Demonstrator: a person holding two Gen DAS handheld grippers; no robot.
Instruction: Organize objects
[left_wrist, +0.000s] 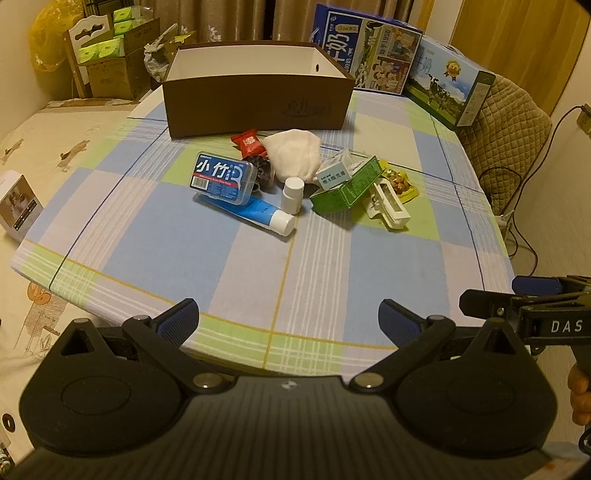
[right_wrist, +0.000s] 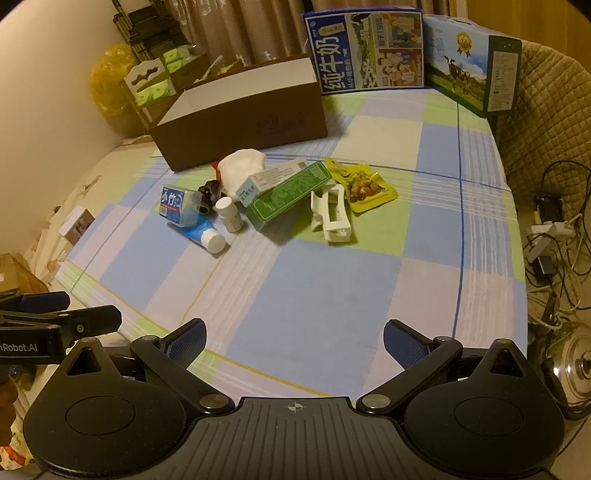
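Note:
A heap of small items lies mid-table in front of an open brown box (left_wrist: 255, 99) (right_wrist: 240, 118): a blue floss case (left_wrist: 223, 179) (right_wrist: 173, 201), a blue tube (left_wrist: 255, 214) (right_wrist: 205, 234), a white bottle (left_wrist: 292, 194) (right_wrist: 229, 214), a white cloth pouch (left_wrist: 293, 153) (right_wrist: 240, 166), a red candy (left_wrist: 249, 141), a green carton (left_wrist: 345, 186) (right_wrist: 288, 194), a white clip (left_wrist: 389, 206) (right_wrist: 332, 218) and a yellow snack packet (left_wrist: 399, 181) (right_wrist: 365, 186). My left gripper (left_wrist: 290, 317) and right gripper (right_wrist: 293, 341) hover open over the near table edge, both holding nothing.
Two milk cartons (left_wrist: 365, 55) (right_wrist: 469, 59) stand at the table's (left_wrist: 332, 266) far right. A padded chair (left_wrist: 509, 122) is to the right, with cables (right_wrist: 554, 240) and a metal pot (right_wrist: 572, 369) on the floor. Boxes of tissue packs (left_wrist: 110, 48) stand at far left.

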